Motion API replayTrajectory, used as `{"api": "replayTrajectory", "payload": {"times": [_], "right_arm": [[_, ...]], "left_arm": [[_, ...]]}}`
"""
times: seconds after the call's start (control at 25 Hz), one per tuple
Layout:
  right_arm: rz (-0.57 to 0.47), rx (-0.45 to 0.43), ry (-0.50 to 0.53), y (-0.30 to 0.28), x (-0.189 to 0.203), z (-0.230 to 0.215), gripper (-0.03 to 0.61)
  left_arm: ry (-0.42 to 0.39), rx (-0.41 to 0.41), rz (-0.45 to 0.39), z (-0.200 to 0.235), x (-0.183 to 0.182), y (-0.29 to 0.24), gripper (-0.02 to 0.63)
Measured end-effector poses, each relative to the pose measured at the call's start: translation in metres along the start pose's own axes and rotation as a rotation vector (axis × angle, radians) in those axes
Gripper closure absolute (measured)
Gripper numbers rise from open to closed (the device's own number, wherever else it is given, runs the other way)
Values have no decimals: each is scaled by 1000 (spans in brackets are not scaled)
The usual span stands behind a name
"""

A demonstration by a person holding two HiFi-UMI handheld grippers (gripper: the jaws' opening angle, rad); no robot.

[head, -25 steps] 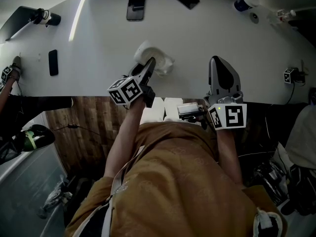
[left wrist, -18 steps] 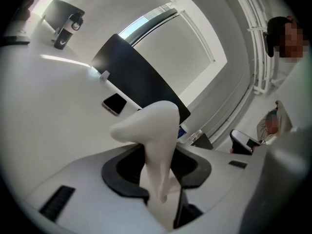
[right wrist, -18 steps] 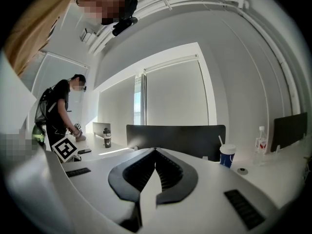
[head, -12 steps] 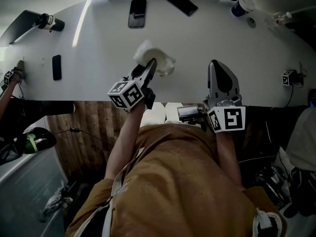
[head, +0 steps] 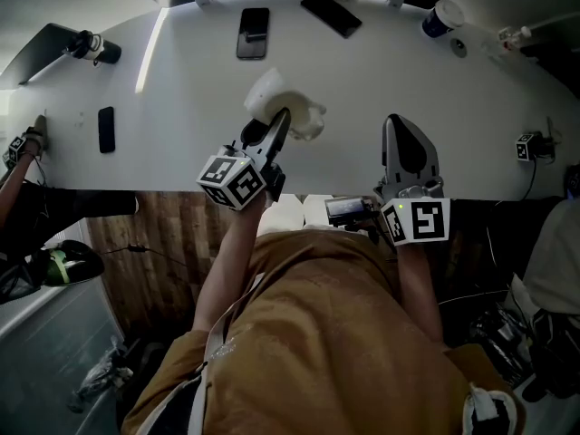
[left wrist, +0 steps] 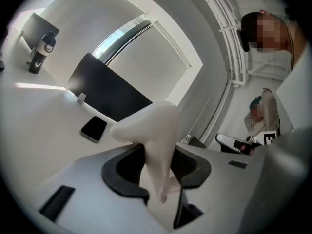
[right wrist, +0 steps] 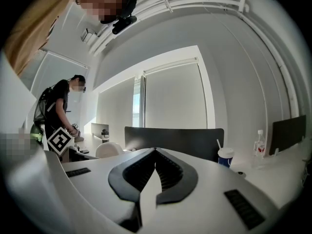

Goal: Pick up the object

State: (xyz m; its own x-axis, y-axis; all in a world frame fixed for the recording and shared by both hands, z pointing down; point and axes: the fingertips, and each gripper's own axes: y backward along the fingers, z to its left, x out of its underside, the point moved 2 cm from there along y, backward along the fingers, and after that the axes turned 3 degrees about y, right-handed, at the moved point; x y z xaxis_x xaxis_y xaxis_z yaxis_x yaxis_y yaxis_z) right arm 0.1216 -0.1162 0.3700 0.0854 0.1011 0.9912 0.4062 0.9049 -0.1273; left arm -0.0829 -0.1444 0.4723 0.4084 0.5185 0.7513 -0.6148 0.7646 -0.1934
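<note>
Left tool [head: 276, 123] was part-open, jaws clamped on the white object [left wrist: 155, 130]. It was pinched at its narrow end, with the wide end sticking out past the tips. The object was held over the white bench [head: 181, 89], this side of a dark phone [head: 253, 33]. My left forearm was stretched forward, tool rolled sideways. Right tool [right wrist: 156, 152] was empty, jaws together, roughly level above the bench edge.

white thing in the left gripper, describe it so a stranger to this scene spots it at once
Over the long white table, look ahead of the person's left arm. There the left gripper pinches a white crumpled object. Unlike the flat dark phone beyond it, it is pale, lumpy and clamped between jaws.
</note>
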Motion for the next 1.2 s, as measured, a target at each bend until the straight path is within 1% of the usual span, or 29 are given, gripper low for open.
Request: {"api": "replayTrajectory", "payload": {"times": [0.2,0.44,0.68,0.84,1.0,1.2], "right_arm": [[-7,0,-1,0,-1,1,571],[-13,-5,1,-2,-3,3,571],[-29,-6,6,-3,-8,4,571],[-36,-5,9,0,-12,5,571],[-46,-10,15,1,-13,7,571],[-60,-8,23,1,-19,9,571]], "left_arm": [[-85,-14,-35,-3,-10,4,466],[-160,-22,-46,-8,-18,6,466],[-257,-31,-60,-18,-32,9,466],[-307,-72,-72,-25,-45,13,466],[-346,-81,-91,-30,-55,15,466],[-425,-97,-103,-36,-67,21,466]]}}
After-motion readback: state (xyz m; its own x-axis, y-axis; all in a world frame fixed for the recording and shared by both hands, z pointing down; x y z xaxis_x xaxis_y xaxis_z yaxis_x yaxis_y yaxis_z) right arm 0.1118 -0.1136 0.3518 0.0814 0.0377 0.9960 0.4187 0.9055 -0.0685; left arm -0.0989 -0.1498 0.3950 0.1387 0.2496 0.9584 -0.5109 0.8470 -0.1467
